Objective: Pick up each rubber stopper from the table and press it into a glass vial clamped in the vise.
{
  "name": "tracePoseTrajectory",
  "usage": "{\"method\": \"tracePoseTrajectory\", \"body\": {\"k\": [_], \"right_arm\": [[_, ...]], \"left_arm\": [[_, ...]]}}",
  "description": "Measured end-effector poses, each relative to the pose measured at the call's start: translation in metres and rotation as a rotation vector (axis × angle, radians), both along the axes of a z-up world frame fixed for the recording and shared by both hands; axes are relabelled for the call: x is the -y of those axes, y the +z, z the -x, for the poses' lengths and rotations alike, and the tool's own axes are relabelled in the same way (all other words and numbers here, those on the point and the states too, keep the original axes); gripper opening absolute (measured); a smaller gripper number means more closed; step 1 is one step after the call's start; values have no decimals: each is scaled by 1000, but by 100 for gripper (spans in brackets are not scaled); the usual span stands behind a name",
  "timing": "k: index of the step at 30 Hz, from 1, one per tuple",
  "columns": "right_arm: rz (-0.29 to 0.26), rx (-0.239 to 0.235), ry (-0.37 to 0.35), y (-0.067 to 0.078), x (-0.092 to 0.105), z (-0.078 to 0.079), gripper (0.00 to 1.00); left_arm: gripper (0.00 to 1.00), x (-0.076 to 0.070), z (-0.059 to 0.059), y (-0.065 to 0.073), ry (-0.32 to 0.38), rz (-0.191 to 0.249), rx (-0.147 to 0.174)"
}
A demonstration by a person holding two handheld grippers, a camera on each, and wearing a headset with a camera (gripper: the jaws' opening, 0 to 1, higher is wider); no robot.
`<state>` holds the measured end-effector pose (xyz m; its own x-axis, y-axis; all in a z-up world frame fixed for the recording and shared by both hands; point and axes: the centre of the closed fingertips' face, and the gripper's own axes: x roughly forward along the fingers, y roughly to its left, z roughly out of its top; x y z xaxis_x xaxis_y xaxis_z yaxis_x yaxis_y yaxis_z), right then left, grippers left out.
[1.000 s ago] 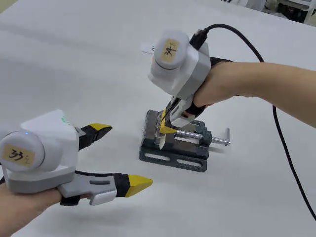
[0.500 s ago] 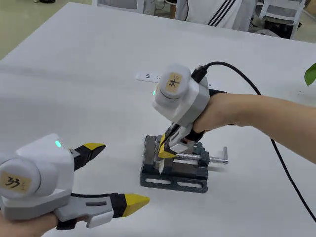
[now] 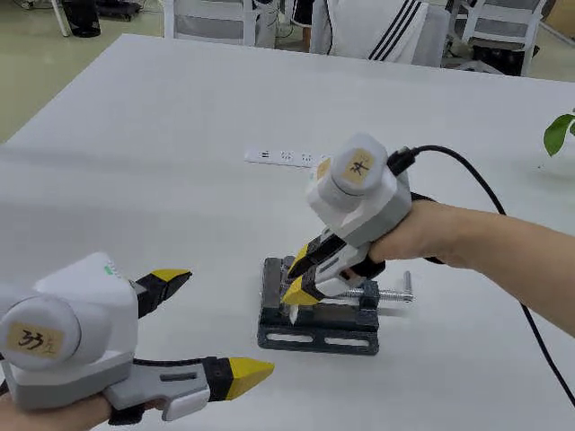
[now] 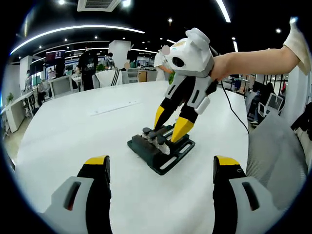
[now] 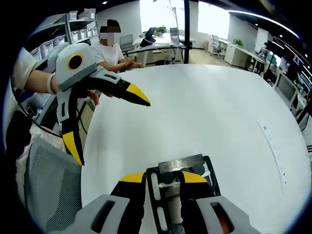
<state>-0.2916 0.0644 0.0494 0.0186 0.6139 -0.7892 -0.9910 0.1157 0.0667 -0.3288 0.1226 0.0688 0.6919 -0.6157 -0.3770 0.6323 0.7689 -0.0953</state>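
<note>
One vise [image 3: 316, 329] on open table [image 3: 135, 135], right gripper [image 3: 295, 277] just above

The left gripper [image 3: 214, 323] and right gripper [image 3: 298, 277] match: pale grey-white shells, black jaws ending in yellow. The vise [image 3: 319, 328] is charcoal, its screw silvery. The table [image 3: 162, 135] is white, the cable [image 3: 476, 184] black.

Bright, even overhead light washes the white table [image 3: 135, 135], leaving soft shadows beside the vise [image 3: 314, 330]. Ceiling strip lights [image 4: 73, 29] glare in the left gripper view. Both gripper views bend strongly at their edges.
</note>
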Motion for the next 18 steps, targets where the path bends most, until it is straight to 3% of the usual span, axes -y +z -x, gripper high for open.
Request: {"method": "tracePoseTrajectory", "body": {"k": [3, 7, 10, 18], "right_arm": [[-2, 21, -12, -4, 10, 2, 45], [-9, 42, -37, -7, 24, 8, 58], [-46, 66, -76, -7, 34, 12, 71], [-95, 65, -220, -15, 74, 27, 89]], "left_arm": [[86, 0, 1, 0, 3, -2, 0], [86, -3, 1, -1, 11, -3, -1], [86, -4, 3, 0, 16, -7, -2], [87, -5, 9, 3, 33, -5, -2]]}}
